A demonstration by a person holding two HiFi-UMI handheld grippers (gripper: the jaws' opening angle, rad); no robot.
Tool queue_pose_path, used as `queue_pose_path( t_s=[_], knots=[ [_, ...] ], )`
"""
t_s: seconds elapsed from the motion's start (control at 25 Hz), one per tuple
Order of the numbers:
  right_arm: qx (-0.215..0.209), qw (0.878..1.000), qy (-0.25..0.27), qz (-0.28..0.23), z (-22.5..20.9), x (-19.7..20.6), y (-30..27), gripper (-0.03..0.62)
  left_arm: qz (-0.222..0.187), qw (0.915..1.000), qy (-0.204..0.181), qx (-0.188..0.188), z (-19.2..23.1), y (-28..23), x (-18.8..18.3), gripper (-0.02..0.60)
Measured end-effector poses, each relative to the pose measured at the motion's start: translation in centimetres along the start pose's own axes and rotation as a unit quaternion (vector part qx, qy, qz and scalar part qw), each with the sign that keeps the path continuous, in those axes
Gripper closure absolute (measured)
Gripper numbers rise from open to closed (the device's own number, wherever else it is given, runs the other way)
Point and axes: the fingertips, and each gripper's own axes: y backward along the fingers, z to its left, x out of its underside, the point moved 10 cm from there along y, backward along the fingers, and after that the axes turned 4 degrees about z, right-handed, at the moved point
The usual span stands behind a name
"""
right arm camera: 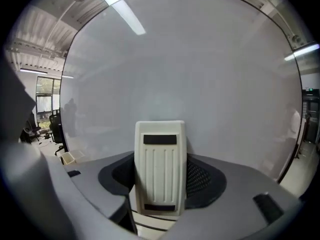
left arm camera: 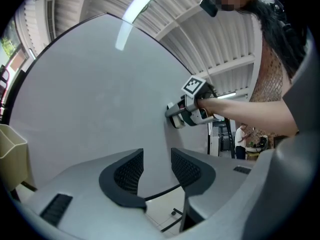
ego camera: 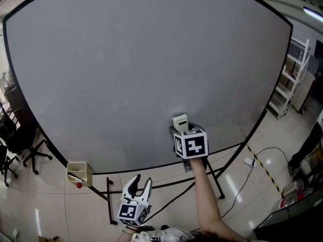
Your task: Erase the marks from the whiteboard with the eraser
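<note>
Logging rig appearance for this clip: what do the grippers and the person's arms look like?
The left gripper and right gripper both have light grey bodies, dark curved textured jaws and a white cube with black square markers. The right forearm is bare, with no sleeve.

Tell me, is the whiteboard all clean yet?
Nearly, it seems. Done: the whiteboard shows no marks in any view. In hand: the right gripper is shut on the eraser, which looks pressed to the board's lower part. The left gripper hangs open and empty below. Left: maybe a last wipe, then putting the eraser away.
</note>
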Motion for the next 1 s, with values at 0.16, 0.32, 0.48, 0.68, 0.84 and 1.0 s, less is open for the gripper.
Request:
queue_pose_path(
  t_s=[0.16,0.32,0.48,0.68,0.84,1.0],
  knots=[
    [0.01,0.998,0.034,-0.045,1.1,-4.8,1.8,0.319,0.002,1.0,-0.008,-0.003,0.1,0.2,0.2,0.429],
    [0.023,0.999,0.035,0.014,1.0,-1.4,-0.5,0.319,-0.002,0.9997,0.001,-0.026,0.8,1.0,0.0,0.429],
    [0.031,0.998,0.048,0.021,1.8,0.1,-1.2,0.321,-0.003,0.9987,0.009,-0.049,2.0,2.0,0.1,0.428],
    [0.03,0.993,0.058,-0.095,3.8,-8.5,3.2,0.321,0.0,0.9986,0.011,-0.051,2.0,1.8,0.1,0.428],
    [0.051,0.994,0.053,-0.076,5.4,-5.9,1.6,0.319,-0.001,0.999,-0.001,-0.045,2.0,1.7,0.4,0.429],
    [0.023,0.998,0.054,0.015,5.9,-0.3,-2.2,0.319,-0.003,0.9987,-0.001,-0.05,2.5,2.0,0.3,0.428]
  ],
)
